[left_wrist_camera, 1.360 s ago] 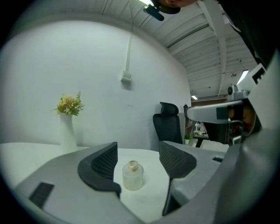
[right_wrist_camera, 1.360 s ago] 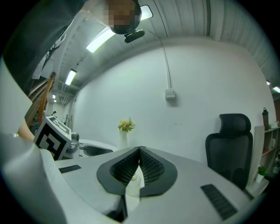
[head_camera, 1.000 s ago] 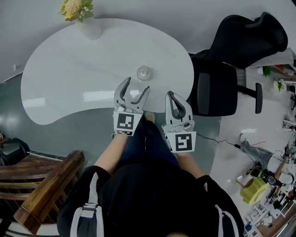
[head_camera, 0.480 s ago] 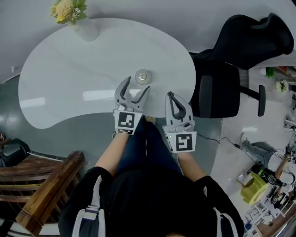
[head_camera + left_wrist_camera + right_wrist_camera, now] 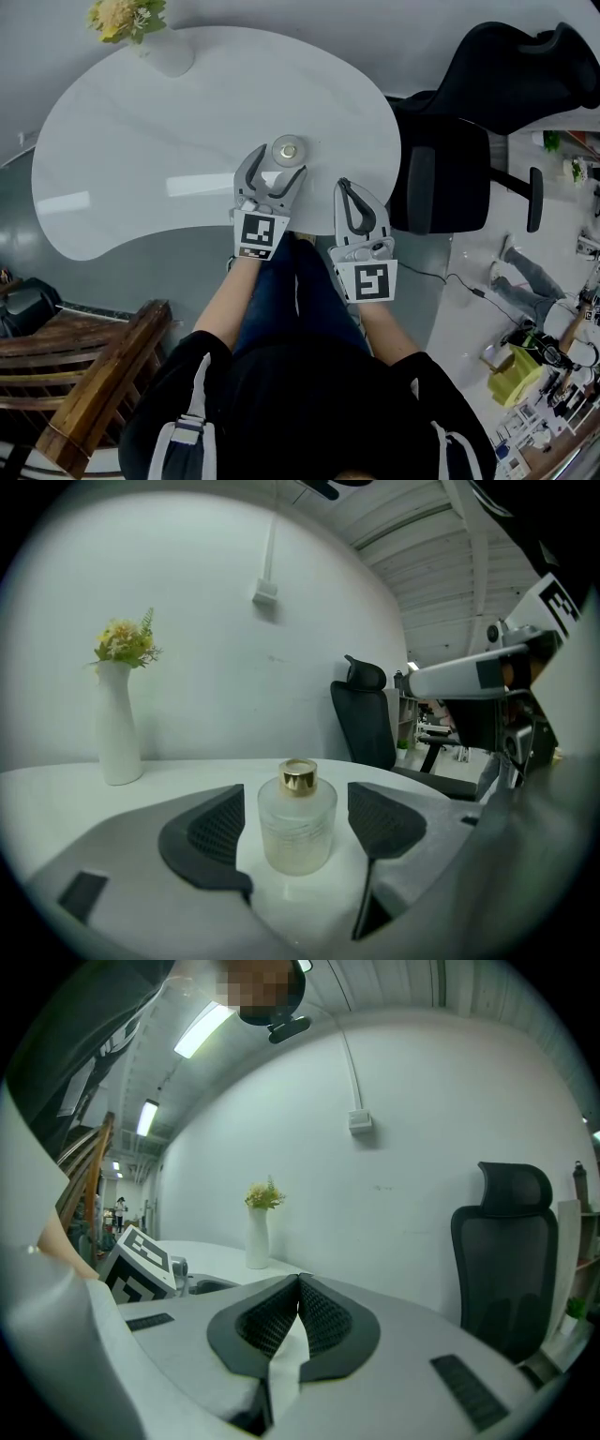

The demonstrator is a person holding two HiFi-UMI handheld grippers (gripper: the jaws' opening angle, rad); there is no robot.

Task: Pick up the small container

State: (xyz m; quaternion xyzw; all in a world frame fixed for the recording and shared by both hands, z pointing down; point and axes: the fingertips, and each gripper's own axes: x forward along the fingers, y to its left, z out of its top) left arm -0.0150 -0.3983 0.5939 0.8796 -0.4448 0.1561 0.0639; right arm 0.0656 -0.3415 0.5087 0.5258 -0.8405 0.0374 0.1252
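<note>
Nearest the person, the right hand-held gripper (image 5: 345, 187) hangs at the tabletop's near edge with its jaws pressed together on nothing. Beside it, the left hand-held gripper (image 5: 278, 166) has its jaws spread wide, and they have just been opening. The small frosted-glass container with a gold cap (image 5: 297, 822) stands upright between its pads, touching neither, on the white kidney-shaped tabletop (image 5: 141, 141). Farther back stands a white vase of yellow flowers (image 5: 117, 719). A black office chair (image 5: 450, 169) sits off to the right.
</note>
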